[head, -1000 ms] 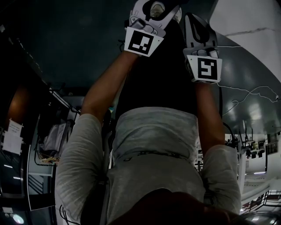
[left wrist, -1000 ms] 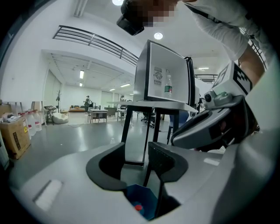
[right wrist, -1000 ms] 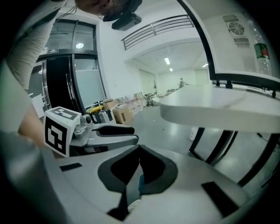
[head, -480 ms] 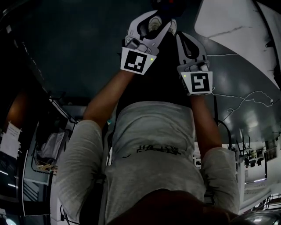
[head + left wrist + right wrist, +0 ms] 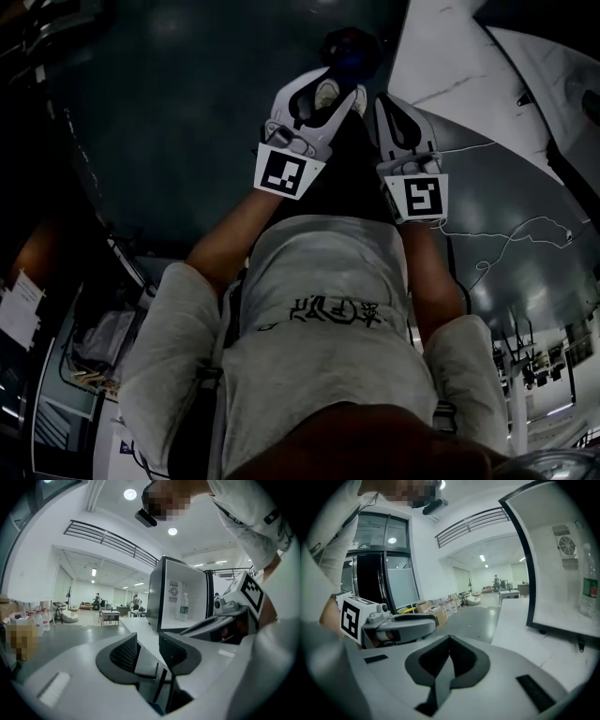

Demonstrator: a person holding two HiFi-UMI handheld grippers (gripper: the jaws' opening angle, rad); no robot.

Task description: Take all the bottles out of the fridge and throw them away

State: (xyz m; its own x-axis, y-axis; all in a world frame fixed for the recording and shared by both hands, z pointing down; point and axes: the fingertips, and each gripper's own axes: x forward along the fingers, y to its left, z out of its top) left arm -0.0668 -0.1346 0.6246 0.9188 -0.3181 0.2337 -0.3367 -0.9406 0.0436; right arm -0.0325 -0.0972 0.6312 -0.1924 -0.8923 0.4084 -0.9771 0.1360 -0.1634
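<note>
We hold the left gripper (image 5: 149,652) with its jaws apart, nothing between them; the right gripper (image 5: 449,658) has its jaws pressed together, empty; ahead the fridge (image 5: 197,597) stands open on a white table (image 5: 136,625) — one bottle (image 5: 183,607) upright inside, well apart from both grippers.
</note>
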